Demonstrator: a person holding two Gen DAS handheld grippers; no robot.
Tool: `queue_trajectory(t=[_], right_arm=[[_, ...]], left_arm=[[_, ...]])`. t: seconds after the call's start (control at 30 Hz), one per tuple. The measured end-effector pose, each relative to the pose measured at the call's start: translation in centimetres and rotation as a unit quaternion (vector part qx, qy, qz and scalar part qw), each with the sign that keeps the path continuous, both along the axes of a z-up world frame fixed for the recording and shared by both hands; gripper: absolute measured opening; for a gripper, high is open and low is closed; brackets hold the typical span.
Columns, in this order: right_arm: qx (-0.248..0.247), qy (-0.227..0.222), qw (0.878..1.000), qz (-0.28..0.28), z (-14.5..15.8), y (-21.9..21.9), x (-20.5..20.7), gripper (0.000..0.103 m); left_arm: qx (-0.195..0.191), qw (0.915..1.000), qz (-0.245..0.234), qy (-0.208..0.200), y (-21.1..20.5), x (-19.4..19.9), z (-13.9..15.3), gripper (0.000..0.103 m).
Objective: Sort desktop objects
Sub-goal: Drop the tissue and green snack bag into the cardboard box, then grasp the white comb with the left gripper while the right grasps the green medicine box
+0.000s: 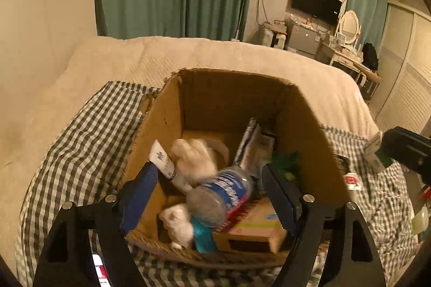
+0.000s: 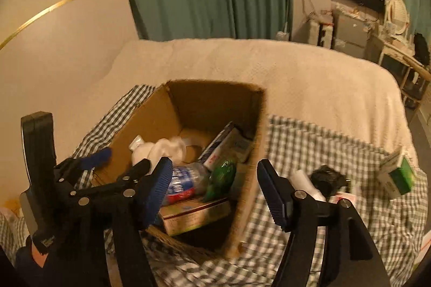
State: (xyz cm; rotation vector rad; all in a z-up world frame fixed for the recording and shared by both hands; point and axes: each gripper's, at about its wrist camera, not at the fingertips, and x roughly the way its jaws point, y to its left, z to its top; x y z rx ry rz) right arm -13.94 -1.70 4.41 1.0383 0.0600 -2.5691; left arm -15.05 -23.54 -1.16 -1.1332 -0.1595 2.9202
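My left tongs [image 1: 210, 195] stand wide over the near rim of the cardboard box [image 1: 304, 125], nothing pressed between the blue pads [image 1: 140, 195]. Box sits on a checked cloth [image 1: 78, 141] over a bed with a cream blanket [image 1: 188, 52]. Inside the box: a clear bottle with a blue label [image 1: 221, 192] lying near the front, blurred; a white fluffy toy [image 1: 194, 160] behind it; a white tube [image 1: 161, 160] against the box's left wall; flat packets [image 1: 253, 141] leaning toward the right wall; a tan carton [image 1: 256, 230] at the front right; a smaller white fluffy item [image 1: 177, 222] at the front left. Right of the box, a green-and-white carton [image 1: 377, 155] beside a black part at the frame edge.
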Motion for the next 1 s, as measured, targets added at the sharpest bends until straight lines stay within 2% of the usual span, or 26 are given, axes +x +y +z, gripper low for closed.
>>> queue_trajectory(t=[0.13,0.27,0.33,0.47,0.53,0.77,1.0], right_arm=[[0.002,0.034,0.999,-0.022,2.2,3.4,3.7,0.065],[0.036,0.073,0.995,-0.056,4.3,7.2,7.0,0.065],[0.047,0.083,0.993,-0.073,5.2,9.4,8.2,0.065],[0.056,0.099,0.987,-0.112,6.1,14.5,10.8,0.075],[0.057,0.101,0.985,-0.126,6.2,16.4,11.4,0.077],[0.052,0.093,0.979,-0.172,4.4,23.1,11.4,0.089],[0.036,0.074,0.976,-0.202,-0.6,29.2,9.3,0.091]], left_arm=[[0.010,0.9997,-0.019,0.014,3.0,2.1,2.4,0.088],[0.020,0.9985,-0.042,0.028,7.2,4.0,4.7,0.090],[0.033,0.9976,-0.054,0.030,9.7,4.8,5.5,0.094],[0.043,0.9956,-0.078,0.031,15.0,5.7,6.3,0.096],[0.038,0.9950,-0.089,0.023,18.0,5.9,5.9,0.101],[0.012,0.9912,-0.132,0.004,25.8,5.4,2.1,0.101],[0.013,0.9891,-0.146,-0.017,28.4,3.0,-4.1,0.101]])
